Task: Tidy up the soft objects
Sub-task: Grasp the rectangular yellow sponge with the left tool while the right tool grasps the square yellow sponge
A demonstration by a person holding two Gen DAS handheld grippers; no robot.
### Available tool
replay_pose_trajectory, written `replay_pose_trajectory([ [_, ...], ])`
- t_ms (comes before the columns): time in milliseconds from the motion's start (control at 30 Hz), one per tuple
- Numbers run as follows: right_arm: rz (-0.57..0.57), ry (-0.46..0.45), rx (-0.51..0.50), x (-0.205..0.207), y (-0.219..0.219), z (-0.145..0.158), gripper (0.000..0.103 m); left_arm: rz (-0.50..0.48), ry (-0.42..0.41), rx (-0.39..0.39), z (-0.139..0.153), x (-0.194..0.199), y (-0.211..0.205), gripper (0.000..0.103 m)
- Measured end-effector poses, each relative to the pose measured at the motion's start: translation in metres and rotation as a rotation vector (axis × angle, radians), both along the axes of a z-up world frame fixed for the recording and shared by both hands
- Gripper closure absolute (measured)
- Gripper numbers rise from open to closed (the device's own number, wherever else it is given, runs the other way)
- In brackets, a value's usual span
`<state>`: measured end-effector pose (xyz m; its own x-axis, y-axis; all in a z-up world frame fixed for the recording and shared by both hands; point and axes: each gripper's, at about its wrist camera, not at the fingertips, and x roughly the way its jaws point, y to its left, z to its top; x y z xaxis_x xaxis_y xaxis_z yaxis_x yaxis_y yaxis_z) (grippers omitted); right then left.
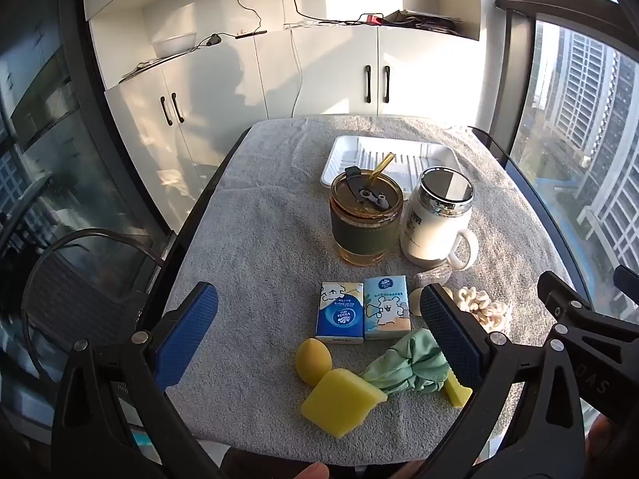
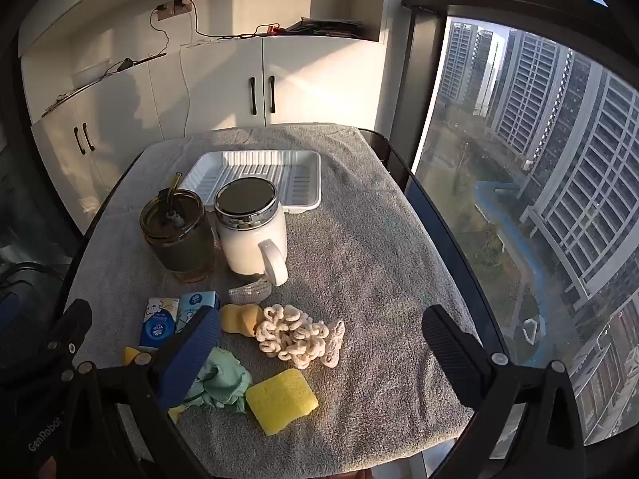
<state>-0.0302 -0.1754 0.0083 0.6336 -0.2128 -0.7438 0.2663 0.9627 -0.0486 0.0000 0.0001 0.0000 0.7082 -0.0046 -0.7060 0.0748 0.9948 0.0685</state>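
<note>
Left gripper [image 1: 319,335] jaws wide apart, holding nothing, hovering over the near edge of the table [image 1: 515,183]. Right gripper [image 2: 321,343] also wide open and empty, above the near right part.

Grey towel [image 1: 255,215] covers the tabletop. Soft items are clustered near the near edge: two tissue packs [image 1: 361,307] side by side, a yellow egg-shaped sponge [image 1: 313,359] just in front of them, a yellow square sponge [image 1: 339,401] touching the egg sponge, a green cloth [image 2: 217,379] bunched beside it, a second yellow sponge [image 2: 281,399] right of the cloth, and a cream loopy scrubber [image 2: 295,337] and tan gourd-shaped sponge [image 2: 239,319] behind.

Amber cup with straw [image 1: 365,219] and white mug [image 1: 435,223] stand mid-table, close together. White tray [image 2: 263,177] sits toward the far edge, nothing in it.
</note>
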Motion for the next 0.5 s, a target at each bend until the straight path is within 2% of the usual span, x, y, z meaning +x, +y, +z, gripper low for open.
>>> replay_pose_trajectory([
  [267,0.008,0.017,0.012,0.001,0.000,-0.005,0.000,-0.005,0.021,0.003,0.003,0.002,0.002,0.000],
  [500,0.049,0.070,-0.001,-0.002,0.004,-0.028,0.000,-0.069,0.098,0.041,-0.039,0.002,0.002,0.000],
])
